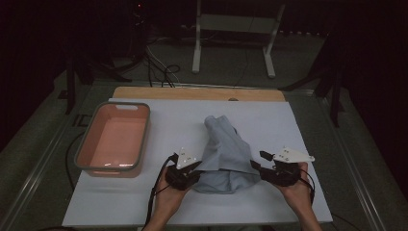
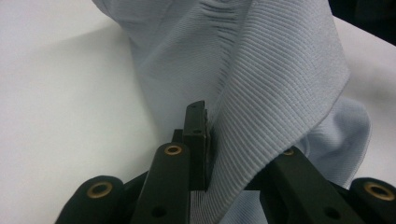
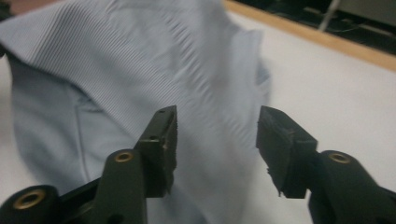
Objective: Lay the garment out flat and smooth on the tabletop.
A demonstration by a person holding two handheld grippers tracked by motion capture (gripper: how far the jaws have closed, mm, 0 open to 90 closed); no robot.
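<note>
Here the left gripper (image 2: 205,140) pinches the cloth (image 2: 261,79) (right gripper (image 3: 217,140) jaws apart)

A: What carries the things here?

B: A counter (image 1: 159,202) with a white top. Along its far edge there is a strip of bare wood (image 1: 197,93).

A: And what lies directly on it?

B: Two things. On the left side stands a pink tub (image 1: 84,144) with a grey rim, and its long side runs from near to far. In the middle lies a light blue ribbed garment (image 1: 226,149), crumpled, with its narrow end toward the far edge and its wider end toward the near edge.

A: Do they touch each other?

B: No, they are apart, with white surface between them.
</note>
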